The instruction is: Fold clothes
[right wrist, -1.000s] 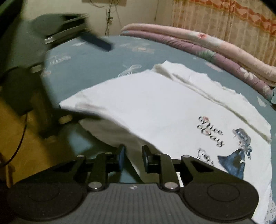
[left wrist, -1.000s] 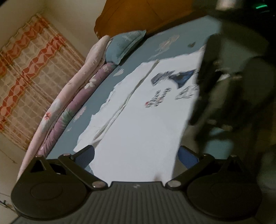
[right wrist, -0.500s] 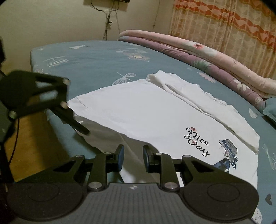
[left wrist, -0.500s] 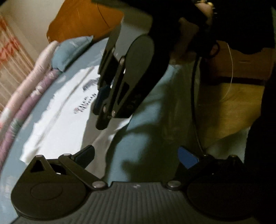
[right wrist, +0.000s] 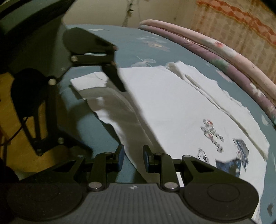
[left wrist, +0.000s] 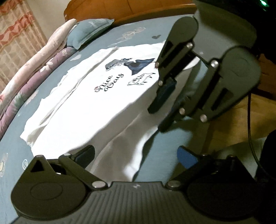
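A white T-shirt [left wrist: 96, 106] with a "Nice Day" print lies flat on the blue bed; its near side edge [right wrist: 120, 120] is rumpled and in shadow. My left gripper [left wrist: 136, 156] is open wide just over the shirt's bottom hem, nothing between its fingers. In the right wrist view the left gripper [right wrist: 96, 113] hovers over the hem corner. My right gripper [right wrist: 133, 157] is open by a narrow gap at the shirt's near edge, and cloth shows in front of the gap. From the left wrist view the right gripper [left wrist: 162, 112] hangs over that edge, fingers apart.
Rolled pink and purple quilts [right wrist: 224, 56] line the far side of the bed sheet [right wrist: 155, 39]. A blue pillow [left wrist: 89, 32] and a wooden headboard [left wrist: 120, 8] stand at the head end. The bed's near edge drops to a yellow floor [right wrist: 10, 89]. A cable [left wrist: 250, 124] hangs there.
The right gripper has come down to the shirt's near edge. The left gripper has swung back toward the hem. Neither gripper's opening has changed.
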### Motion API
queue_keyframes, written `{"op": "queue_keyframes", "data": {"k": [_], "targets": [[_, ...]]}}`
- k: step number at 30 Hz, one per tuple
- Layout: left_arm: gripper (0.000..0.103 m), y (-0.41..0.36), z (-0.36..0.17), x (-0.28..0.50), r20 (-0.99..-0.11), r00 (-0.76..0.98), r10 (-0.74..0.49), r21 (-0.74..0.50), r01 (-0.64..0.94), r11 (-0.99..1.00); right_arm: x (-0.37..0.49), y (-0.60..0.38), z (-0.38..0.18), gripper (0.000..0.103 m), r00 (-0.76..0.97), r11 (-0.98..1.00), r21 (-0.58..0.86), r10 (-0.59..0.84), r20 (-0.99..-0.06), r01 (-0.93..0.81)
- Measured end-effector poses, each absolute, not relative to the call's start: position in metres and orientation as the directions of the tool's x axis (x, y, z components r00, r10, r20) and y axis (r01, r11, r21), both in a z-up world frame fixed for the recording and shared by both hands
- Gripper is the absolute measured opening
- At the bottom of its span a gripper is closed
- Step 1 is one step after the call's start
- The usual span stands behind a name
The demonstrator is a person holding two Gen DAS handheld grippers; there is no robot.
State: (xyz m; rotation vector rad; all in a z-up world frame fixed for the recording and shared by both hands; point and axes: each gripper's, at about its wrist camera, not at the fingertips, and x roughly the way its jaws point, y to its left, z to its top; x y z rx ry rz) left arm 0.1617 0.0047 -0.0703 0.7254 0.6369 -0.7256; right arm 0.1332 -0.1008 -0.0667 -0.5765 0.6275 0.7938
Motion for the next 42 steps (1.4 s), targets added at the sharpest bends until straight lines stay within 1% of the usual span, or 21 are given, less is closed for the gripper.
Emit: {"op": "queue_keyframes", "data": {"k": [6, 7, 8, 9, 12, 15, 17, 20, 21, 24, 27, 28, 31, 33, 36, 39, 40, 42], "targets": [[0.101, 0.005, -0.069, 0.164, -0.719, 0.592, -0.364, 0.352, 0.762, 0.544, 0.130, -0.071, -0.071, 0.028, 0.592, 0.490, -0.374, 0.433, -0.680, -0.788], [0.101, 0.005, -0.069, 0.165, -0.718, 0.594, -0.363, 0.352, 0.759, 0.547, 0.130, -0.066, -0.073, 0.025, 0.609, 0.487, -0.400, 0.416, -0.675, -0.776], [0.101, 0.006, -0.068, 0.165, -0.716, 0.595, -0.365, 0.349, 0.758, 0.551, 0.130, -0.062, -0.075, 0.010, 0.627, 0.480, -0.430, 0.398, -0.670, -0.765], [0.101, 0.007, -0.068, 0.165, -0.716, 0.595, -0.365, 0.345, 0.756, 0.556, 0.126, -0.059, -0.077, 0.004, 0.646, 0.468, -0.464, 0.379, -0.663, -0.752], [0.101, 0.009, -0.067, 0.160, -0.713, 0.607, -0.351, 0.365, 0.748, 0.554, 0.113, -0.059, -0.080, 0.004, 0.665, 0.453, -0.499, 0.369, -0.649, -0.739], [0.101, 0.012, -0.065, 0.150, -0.709, 0.614, -0.348, 0.385, 0.750, 0.539, 0.108, -0.068, -0.068, 0.004, 0.633, 0.471, -0.446, 0.389, -0.670, -0.761], [0.101, 0.013, -0.064, 0.143, -0.710, 0.610, -0.351, 0.389, 0.756, 0.526, 0.109, -0.076, -0.060, 0.005, 0.582, 0.494, -0.363, 0.417, -0.698, -0.790], [0.101, 0.016, -0.066, 0.136, -0.718, 0.607, -0.341, 0.390, 0.757, 0.524, 0.103, -0.079, -0.060, 0.002, 0.486, 0.472, -0.260, 0.457, -0.745, -0.843], [0.101, 0.018, -0.065, 0.133, -0.718, 0.610, -0.336, 0.392, 0.753, 0.529, 0.098, -0.081, -0.058, 0.002, 0.463, 0.463, -0.236, 0.472, -0.751, -0.854], [0.101, 0.026, -0.059, 0.123, -0.709, 0.624, -0.329, 0.393, 0.737, 0.550, 0.085, -0.089, -0.049, 0.002, 0.464, 0.463, -0.232, 0.485, -0.741, -0.855], [0.101, 0.037, -0.042, 0.113, -0.683, 0.648, -0.338, 0.403, 0.719, 0.566, 0.082, -0.110, -0.028, 0.005, 0.513, 0.522, -0.230, 0.501, -0.697, -0.821], [0.101, 0.039, -0.036, 0.111, -0.668, 0.659, -0.345, 0.409, 0.713, 0.570, 0.084, -0.120, -0.021, 0.007, 0.537, 0.551, -0.228, 0.500, -0.680, -0.802], [0.102, 0.042, -0.020, 0.115, -0.605, 0.707, -0.365, 0.433, 0.677, 0.595, 0.098, -0.144, -0.009, 0.008, 0.623, 0.655, -0.235, 0.454, -0.637, -0.718], [0.102, 0.037, -0.020, 0.129, -0.586, 0.722, -0.366, 0.418, 0.657, 0.628, 0.115, -0.151, -0.014, 0.010, 0.665, 0.706, -0.248, 0.405, -0.628, -0.663], [0.102, 0.026, -0.033, 0.156, -0.600, 0.707, -0.375, 0.357, 0.656, 0.665, 0.143, -0.160, -0.039, 0.010, 0.655, 0.766, -0.183, 0.369, -0.659, -0.616], [0.102, 0.024, -0.057, 0.176, -0.648, 0.685, -0.333, 0.312, 0.637, 0.705, 0.139, -0.176, -0.051, 0.012, 0.654, 0.799, -0.162, 0.336, -0.677, -0.579], [0.102, 0.031, -0.063, 0.177, -0.665, 0.676, -0.319, 0.287, 0.625, 0.726, 0.136, -0.182, -0.053, 0.016, 0.655, 0.808, -0.159, 0.326, -0.682, -0.567], [0.102, 0.049, -0.072, 0.181, -0.700, 0.648, -0.300, 0.223, 0.597, 0.770, 0.129, -0.194, -0.058, 0.028, 0.656, 0.825, -0.155, 0.304, -0.691, -0.544]]}}
